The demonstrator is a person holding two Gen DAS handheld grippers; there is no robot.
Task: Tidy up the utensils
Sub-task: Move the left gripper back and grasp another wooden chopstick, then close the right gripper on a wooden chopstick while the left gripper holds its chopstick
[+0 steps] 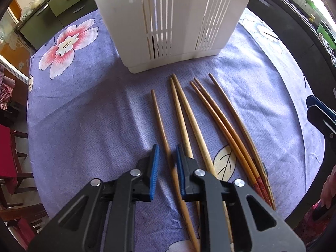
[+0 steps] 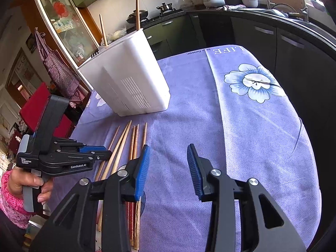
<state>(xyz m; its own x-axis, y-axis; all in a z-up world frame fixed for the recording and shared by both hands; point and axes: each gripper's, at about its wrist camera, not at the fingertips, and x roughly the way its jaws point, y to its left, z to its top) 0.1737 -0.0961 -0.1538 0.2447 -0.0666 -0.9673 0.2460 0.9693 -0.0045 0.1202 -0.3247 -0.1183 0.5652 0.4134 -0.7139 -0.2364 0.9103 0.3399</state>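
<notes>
1. Six chopsticks lie side by side on the purple flowered tablecloth (image 1: 84, 115), their tips pointing toward the white slotted utensil holder (image 1: 168, 27) at the far side. The leftmost chopstick (image 1: 160, 121) lies a little apart from the others.

2. The left gripper (image 1: 167, 166) points steeply down over that leftmost chopstick. Its blue pads stand close on either side of the stick, which is blurred where it passes between them — I cannot tell whether they press on it yet. No other stick is inside the pair.

3. The right gripper (image 2: 168, 168) hangs over bare cloth just right of the row, its jaws spread with nothing between them.

4. Handling, as a judgement: a chopstick is light, stiff and smooth, round enough to roll or swivel in a pinch. A hold near the thick end, as lined up here, leaves a long thin part free to tilt — so a firm squeeze is probably needed before tipping it upright into the holder.

5. The left wrist view shows the stick between the pads and the holder's slots close up. Only the right wrist view shows the holder's top, with two chopsticks (image 2: 137, 10) already standing in it, and the person's hand (image 2: 27, 187) around the left gripper's grip.
</notes>
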